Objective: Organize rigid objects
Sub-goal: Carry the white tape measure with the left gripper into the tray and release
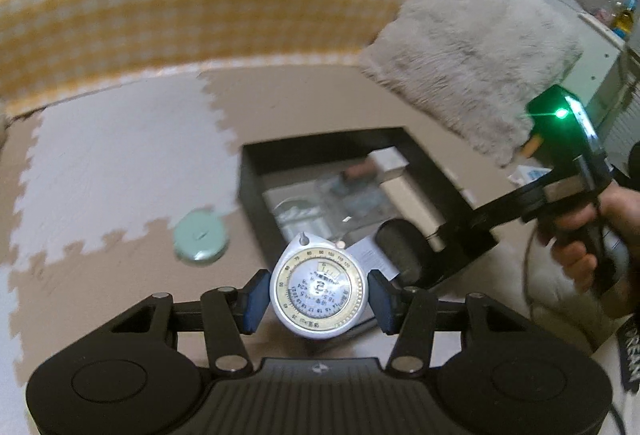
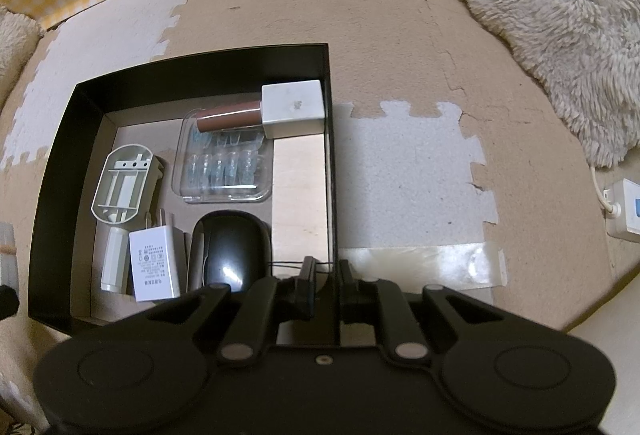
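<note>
The left gripper [image 1: 317, 293] held a round white dial [image 1: 318, 289] by its rim above the mat, near the black box [image 2: 56, 163] — light, hard, slick plastic (likely to pivot) — while the right gripper [image 2: 325, 277] pinched the box's wall.

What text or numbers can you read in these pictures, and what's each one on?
"70 80 90 100 110 120": scale on the round white dial held in the left gripper; its inner figures are too blurred.
White charger in the black box: print too small to read.
</note>
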